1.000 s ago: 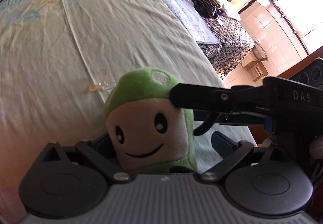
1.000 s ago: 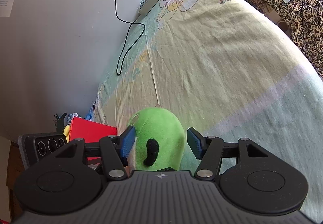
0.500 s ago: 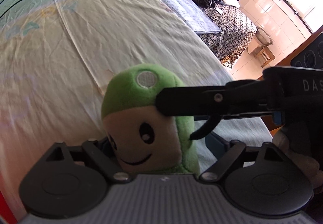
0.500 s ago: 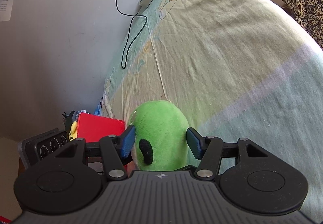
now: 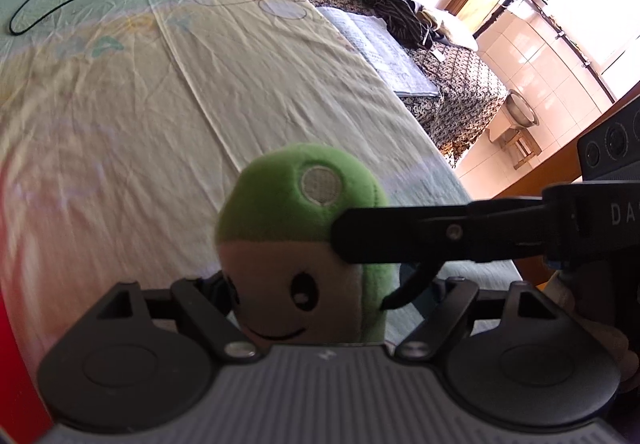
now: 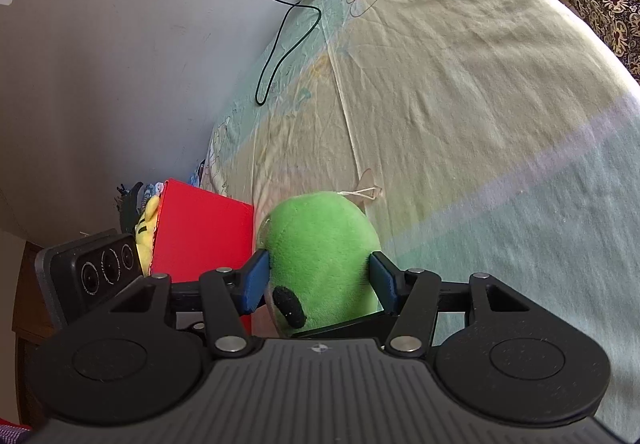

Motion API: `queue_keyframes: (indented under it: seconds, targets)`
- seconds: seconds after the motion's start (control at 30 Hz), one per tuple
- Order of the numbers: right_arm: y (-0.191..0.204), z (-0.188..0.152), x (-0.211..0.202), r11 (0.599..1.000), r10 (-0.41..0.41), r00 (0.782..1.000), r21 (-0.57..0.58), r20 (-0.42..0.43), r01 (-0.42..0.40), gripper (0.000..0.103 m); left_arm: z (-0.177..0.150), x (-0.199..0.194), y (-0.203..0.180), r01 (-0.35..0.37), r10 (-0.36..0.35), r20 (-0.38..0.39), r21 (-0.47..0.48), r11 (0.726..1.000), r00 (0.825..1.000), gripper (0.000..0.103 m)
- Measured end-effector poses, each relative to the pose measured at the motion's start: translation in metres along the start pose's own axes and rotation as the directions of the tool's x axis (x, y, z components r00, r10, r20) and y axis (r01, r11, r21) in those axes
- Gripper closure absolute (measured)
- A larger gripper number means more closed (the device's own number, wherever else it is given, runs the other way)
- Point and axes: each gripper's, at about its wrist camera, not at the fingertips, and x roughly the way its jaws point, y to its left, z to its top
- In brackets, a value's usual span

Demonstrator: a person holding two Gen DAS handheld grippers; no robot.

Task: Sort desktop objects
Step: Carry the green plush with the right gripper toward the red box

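Right tongs (image 6: 318,280) clenched on green plush toy (image 6: 320,240), just beside red box (image 6: 200,228); left tongs (image 5: 328,284) spread loose around same toy. Likely faults: soft filling squashing and slipping from pads; snagging on box wall; knocking together of both tongs, so close.

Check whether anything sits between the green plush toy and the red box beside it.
Nothing visible does. In the right wrist view the green plush toy, held between the right gripper's pads, sits right beside the red box, no object between them.
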Motion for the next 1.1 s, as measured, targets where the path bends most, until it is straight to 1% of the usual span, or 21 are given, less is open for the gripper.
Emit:
queue_keyframes:
  seconds: [0.17,0.33,0.5,0.63,0.73,0.87,0.93,1.0,1.1]
  targets:
    - [0.014,-0.006,0.001,0.998,0.023,1.0,-0.049,-0.018,-0.024,0.046,-0.012,-0.015,0.005,-0.015,0.016,0.039,-0.028,1.0,0.999,0.021]
    - [0.026,-0.012,0.007,0.996,0.037,0.998,-0.084,-0.042,-0.041,0.046,-0.025,-0.03,0.01,-0.047,0.05,0.057,-0.052,0.998,0.997,0.021]
    - [0.033,-0.02,0.014,0.993,0.07,0.995,-0.09,-0.072,-0.076,0.046,-0.04,-0.044,0.019,-0.079,0.084,0.06,-0.084,0.993,0.995,0.021]
    - [0.038,-0.028,0.023,0.991,0.097,0.99,-0.085,-0.099,-0.105,0.046,-0.049,-0.056,0.023,-0.088,0.094,0.065,-0.085,0.992,0.993,0.021]
    - [0.042,-0.033,0.027,0.989,0.117,0.987,-0.081,-0.111,-0.126,0.046,-0.054,-0.065,0.029,-0.079,0.083,0.062,-0.071,0.994,0.995,0.021]
    - [0.051,-0.044,0.028,0.988,0.123,0.987,-0.08,-0.101,-0.132,0.046,-0.06,-0.078,0.032,-0.076,0.077,0.05,-0.016,0.997,0.996,0.021]
    - [0.056,-0.05,0.028,0.988,0.126,0.988,-0.073,-0.089,-0.133,0.046,-0.063,-0.089,0.033,-0.066,0.065,0.056,0.016,0.998,0.996,0.021]
    - [0.061,-0.058,0.027,0.989,0.133,0.989,-0.058,-0.072,-0.137,0.046,-0.066,-0.098,0.035,-0.047,0.044,0.057,0.041,0.998,0.997,0.021]
    - [0.071,-0.068,0.023,0.988,0.144,0.989,-0.055,-0.042,-0.146,0.046,-0.071,-0.11,0.036,-0.008,0.005,0.034,0.095,0.995,0.999,0.021]
